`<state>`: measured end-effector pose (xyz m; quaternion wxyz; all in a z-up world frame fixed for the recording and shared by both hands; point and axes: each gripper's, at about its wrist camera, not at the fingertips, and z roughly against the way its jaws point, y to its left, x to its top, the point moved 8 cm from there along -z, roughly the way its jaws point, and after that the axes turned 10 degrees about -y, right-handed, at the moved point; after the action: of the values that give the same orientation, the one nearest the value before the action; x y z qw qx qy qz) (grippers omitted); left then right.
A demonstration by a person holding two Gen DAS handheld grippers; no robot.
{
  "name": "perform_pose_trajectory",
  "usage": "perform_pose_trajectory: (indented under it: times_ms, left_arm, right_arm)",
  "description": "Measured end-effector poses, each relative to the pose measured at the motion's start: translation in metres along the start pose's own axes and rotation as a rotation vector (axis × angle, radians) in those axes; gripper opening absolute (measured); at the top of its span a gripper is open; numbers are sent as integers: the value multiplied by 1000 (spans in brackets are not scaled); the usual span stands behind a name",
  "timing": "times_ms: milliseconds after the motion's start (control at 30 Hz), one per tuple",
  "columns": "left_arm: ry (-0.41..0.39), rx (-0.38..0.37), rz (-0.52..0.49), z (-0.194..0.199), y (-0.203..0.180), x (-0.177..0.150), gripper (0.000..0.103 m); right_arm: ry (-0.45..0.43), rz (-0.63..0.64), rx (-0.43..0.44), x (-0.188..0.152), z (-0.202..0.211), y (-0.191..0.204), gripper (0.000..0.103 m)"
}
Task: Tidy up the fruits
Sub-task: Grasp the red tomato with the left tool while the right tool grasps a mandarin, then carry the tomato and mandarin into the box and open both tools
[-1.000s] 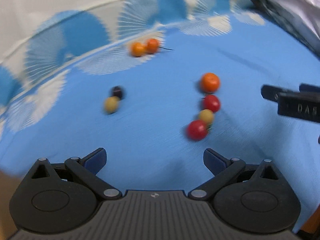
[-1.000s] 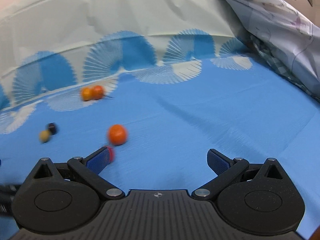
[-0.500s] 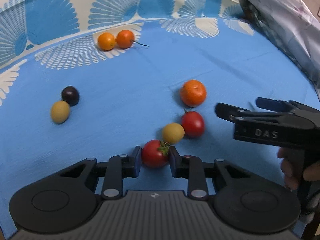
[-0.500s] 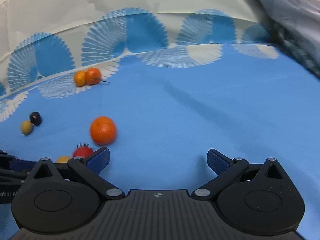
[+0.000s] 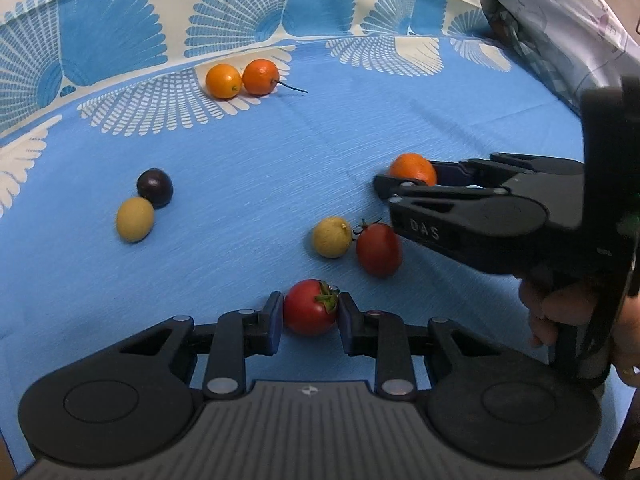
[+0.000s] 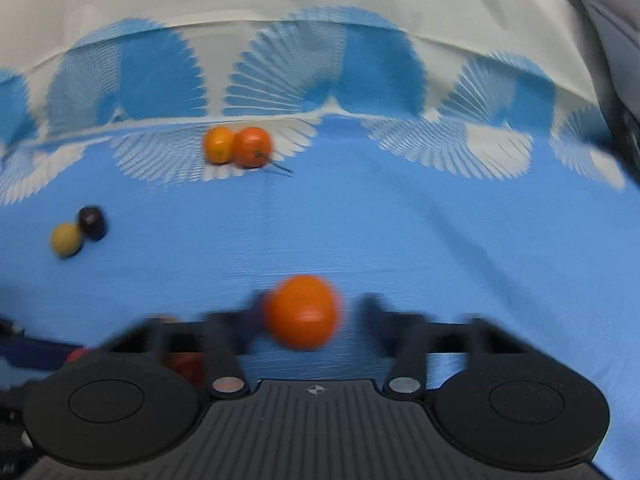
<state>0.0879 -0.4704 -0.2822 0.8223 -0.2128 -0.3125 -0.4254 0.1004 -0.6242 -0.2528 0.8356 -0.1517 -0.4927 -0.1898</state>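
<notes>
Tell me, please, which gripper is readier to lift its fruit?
Left: the left gripper clamps the red tomato; on the right gripper the jaws have just been closing around the orange fruit, contact unclear.

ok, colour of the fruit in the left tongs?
Red tomato with a green stem; clearest in the left wrist view.

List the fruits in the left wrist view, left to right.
Yellow fruit → dark purple fruit → light orange fruit → orange fruit with stem → red tomato in the left gripper → second yellow fruit → second red tomato → orange at the right gripper.
</notes>
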Motion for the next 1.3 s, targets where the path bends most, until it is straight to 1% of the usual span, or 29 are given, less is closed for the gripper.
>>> perform_pose_trajectory:
  times_ms: [133,267,367,433,533,600,733,833,900,1000,1033,1167,1300]
  left_arm:
    - [-18,9,29,20,2,3,32]
    - [-47,23,46,54,-2,9,32]
    - [-77,3,69,94,-8,11,32]
    - [-93,-2,85,124,-11,9,32]
    - [-105,13,109,173,-11,0,32]
    - [-107,27,129,202,-8,-8,32]
    - [-118,96,136,265,7,-30,32]
    - [-112,146,150,304,24,-50,32]
    - [-108,181,171,327,36,-64,32]
    - [-99,269,188,365,54,-88,32]
    - [-98,287,199,377,59,-95,32]
    - [-96,328,250,418,76,-125,32]
    - [-108,366,291,457,85,-159,32]
  right_arm:
    - [-35,-32,-43,7,20,-10,39]
    - [-86,-88,-88,22,58,-24,39]
    - [-131,-121,-81,33,100,-21,39]
    - [-147,-125,-60,37,131,-12,39]
    - [-148,-126,-5,38,172,13,39]
    - [-129,-131,34,35,197,32,39]
    - [-122,-139,114,30,247,75,39]
    - [-112,-156,187,27,285,112,39]
    - [-106,-148,235,24,309,138,39]
    - [-91,-137,310,21,343,175,39]
    - [-83,-135,335,20,353,187,39]
    - [-69,-87,414,14,391,229,39]
    - [-64,-44,455,7,425,260,39]
